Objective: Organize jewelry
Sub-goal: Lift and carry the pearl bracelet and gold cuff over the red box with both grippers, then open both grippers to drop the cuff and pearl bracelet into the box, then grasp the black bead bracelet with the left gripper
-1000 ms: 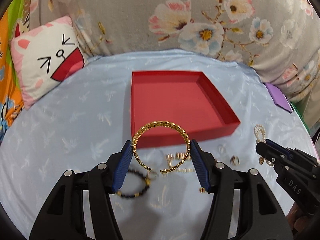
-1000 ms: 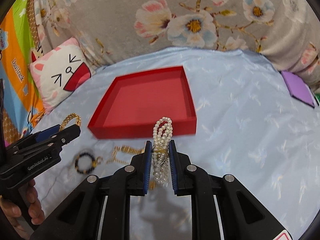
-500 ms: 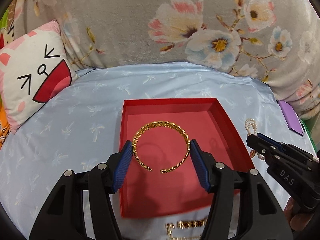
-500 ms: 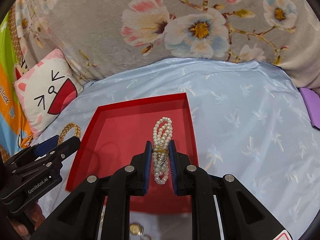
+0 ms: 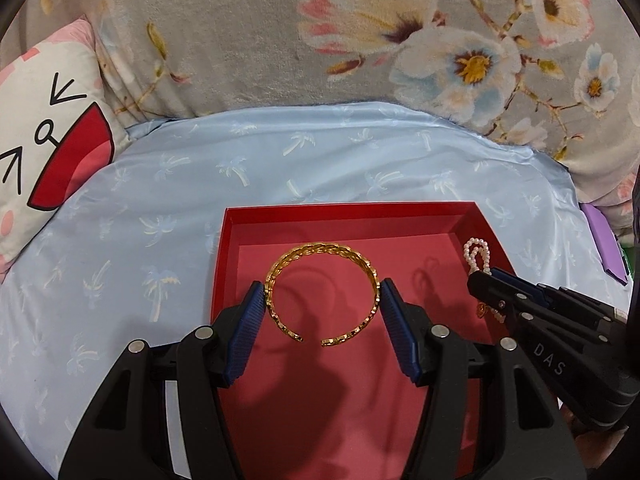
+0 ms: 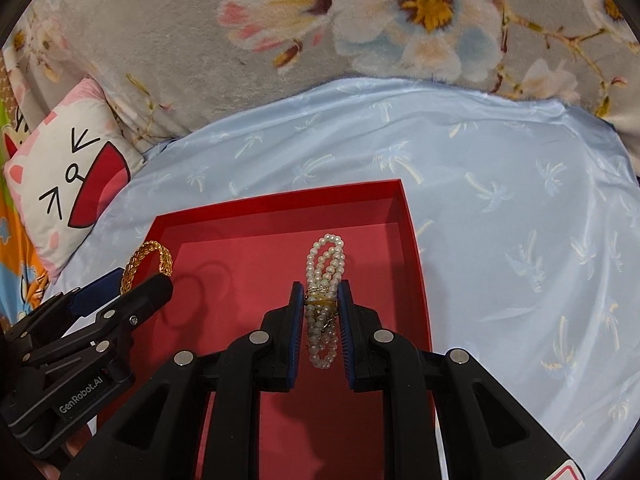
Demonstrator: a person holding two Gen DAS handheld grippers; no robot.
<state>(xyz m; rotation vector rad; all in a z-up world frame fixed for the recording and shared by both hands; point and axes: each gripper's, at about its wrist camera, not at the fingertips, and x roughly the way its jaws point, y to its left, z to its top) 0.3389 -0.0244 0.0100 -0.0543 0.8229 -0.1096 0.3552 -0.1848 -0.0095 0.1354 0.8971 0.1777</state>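
My left gripper [image 5: 322, 312] is shut on a gold cuff bracelet [image 5: 320, 256] and holds it over the red tray [image 5: 348, 212]. My right gripper [image 6: 320, 312] is shut on a bundled pearl bracelet [image 6: 325, 260] and holds it over the right half of the same tray [image 6: 280, 204]. In the left wrist view the right gripper [image 5: 486, 280] enters from the right with the pearls [image 5: 476, 254] showing. In the right wrist view the left gripper [image 6: 132, 284] enters from the left with the gold cuff [image 6: 148, 258]. The tray floor under both looks bare.
The tray lies on a light blue cloth [image 5: 160, 200]. A cat-face cushion [image 5: 44, 152] is at the left, a floral blanket [image 5: 360, 40] behind, and a purple item [image 5: 604, 244] at the right edge.
Both grippers have moved forward from the loose jewelry on the cloth to above the tray, each still holding its bracelet. The loose pieces have dropped out of view.
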